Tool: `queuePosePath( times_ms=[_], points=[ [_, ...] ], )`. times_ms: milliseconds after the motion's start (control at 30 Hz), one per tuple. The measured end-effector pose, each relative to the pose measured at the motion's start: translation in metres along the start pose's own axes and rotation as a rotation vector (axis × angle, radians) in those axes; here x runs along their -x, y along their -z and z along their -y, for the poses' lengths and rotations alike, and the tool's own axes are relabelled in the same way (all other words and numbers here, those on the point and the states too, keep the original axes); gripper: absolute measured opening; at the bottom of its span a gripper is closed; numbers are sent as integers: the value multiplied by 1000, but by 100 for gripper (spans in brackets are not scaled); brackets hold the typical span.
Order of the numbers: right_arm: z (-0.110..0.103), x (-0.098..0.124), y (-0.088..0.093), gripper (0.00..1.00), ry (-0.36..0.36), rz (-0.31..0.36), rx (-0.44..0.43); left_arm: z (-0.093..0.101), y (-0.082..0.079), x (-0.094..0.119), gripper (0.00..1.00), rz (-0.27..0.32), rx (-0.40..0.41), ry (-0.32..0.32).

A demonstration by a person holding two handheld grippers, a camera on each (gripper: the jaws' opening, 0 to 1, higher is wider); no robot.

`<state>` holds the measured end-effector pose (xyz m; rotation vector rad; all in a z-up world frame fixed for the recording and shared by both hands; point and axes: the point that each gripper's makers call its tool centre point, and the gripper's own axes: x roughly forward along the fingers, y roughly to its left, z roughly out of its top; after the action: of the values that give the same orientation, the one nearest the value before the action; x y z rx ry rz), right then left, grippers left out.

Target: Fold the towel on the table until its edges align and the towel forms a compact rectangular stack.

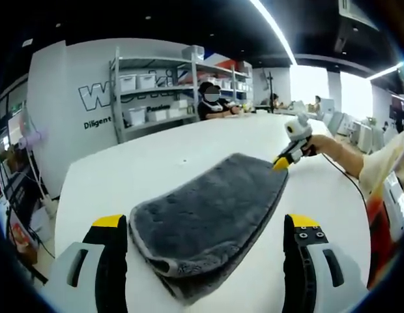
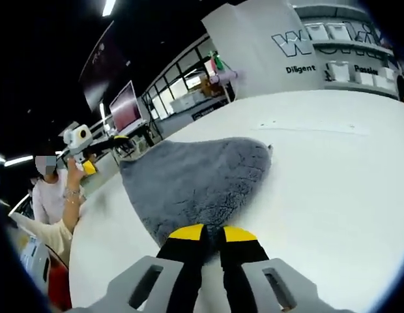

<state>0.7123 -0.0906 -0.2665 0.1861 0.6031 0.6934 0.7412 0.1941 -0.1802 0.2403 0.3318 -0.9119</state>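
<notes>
My left gripper (image 1: pixel 212 231), yellow-tipped with grey bodies, has its jaws spread wide, and the near end of the folded dark grey plush towel (image 1: pixel 212 218) lies between them on the white table (image 1: pixel 143 163). My right gripper (image 2: pixel 212 235) has its jaws pressed almost together at the towel's near edge; I cannot tell whether cloth is caught between them. In the left gripper view it sits at the towel's far corner. Beyond stand grey metal shelves with white bins (image 1: pixel 150 85) and a seated person (image 1: pixel 212 104).
</notes>
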Motion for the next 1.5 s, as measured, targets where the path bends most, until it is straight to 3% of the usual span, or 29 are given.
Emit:
queuePosePath(
  times_ms=[167, 767, 1100, 1500],
  points=[
    [8, 9, 2, 5, 23, -16, 61, 0, 1, 0, 98, -2, 0, 1],
    [56, 46, 1, 5, 156, -56, 125, 5, 3, -1, 98, -5, 1, 4],
    [94, 75, 0, 5, 286, -59, 132, 5, 3, -2, 98, -6, 2, 10],
    [122, 99, 1, 5, 413, -99, 198, 3, 4, -4, 98, -15, 6, 9]
  ],
)
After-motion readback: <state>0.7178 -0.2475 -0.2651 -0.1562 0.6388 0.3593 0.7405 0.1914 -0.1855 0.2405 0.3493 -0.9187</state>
